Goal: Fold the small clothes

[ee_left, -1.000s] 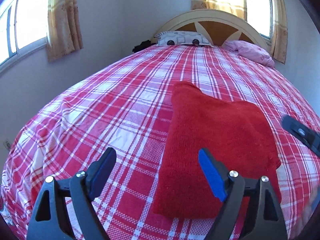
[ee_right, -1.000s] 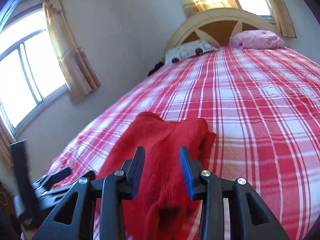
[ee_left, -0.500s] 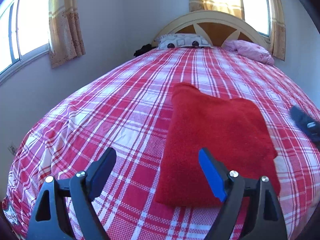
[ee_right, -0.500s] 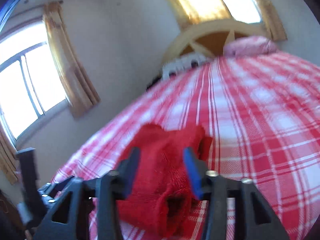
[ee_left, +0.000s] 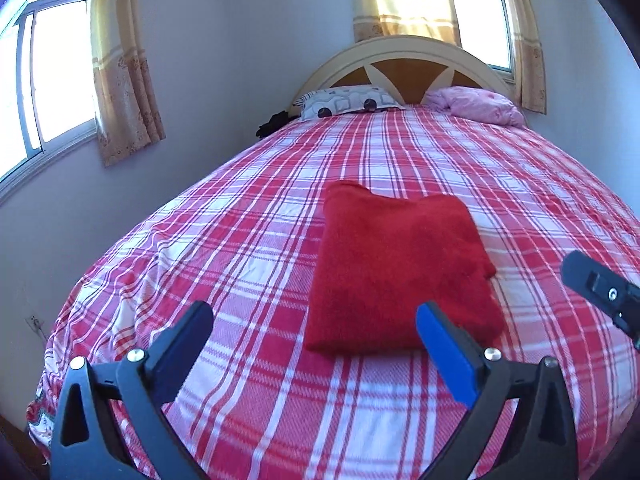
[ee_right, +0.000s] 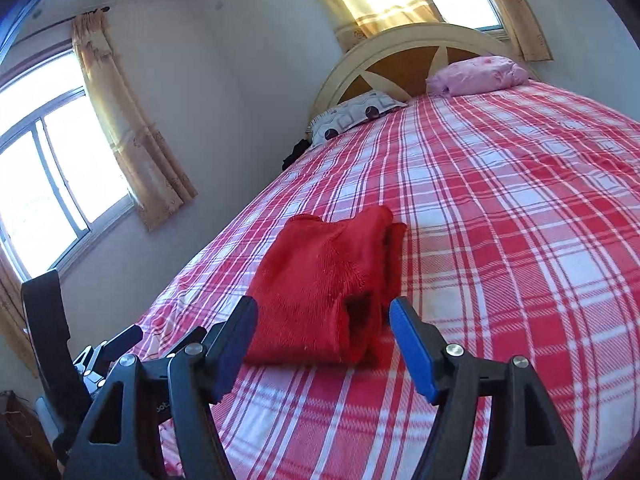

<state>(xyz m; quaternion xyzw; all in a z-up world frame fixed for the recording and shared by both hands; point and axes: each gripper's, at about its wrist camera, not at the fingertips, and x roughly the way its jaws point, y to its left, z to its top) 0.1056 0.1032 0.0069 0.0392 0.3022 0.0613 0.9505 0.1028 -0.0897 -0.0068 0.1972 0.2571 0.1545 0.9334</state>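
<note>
A folded red garment (ee_left: 400, 268) lies flat on the bed (ee_left: 248, 240), on its red-and-white plaid cover, toward the foot end and well apart from the two pillows (ee_left: 348, 102) at the headboard. The left gripper (ee_left: 316, 330) hangs short of it with its jaws opening wide and nothing between them. The right gripper (ee_right: 324, 322), just before the garment's near edge, is also opening its jaws, clear of the cloth.

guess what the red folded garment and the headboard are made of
Red garment: looks like a fuzzy knit or fleece, matte with a napped surface and soft, thick edges. Headboard: probably wood, cream-painted frame with brown panels showing a smooth, slightly glossy finish.
</note>
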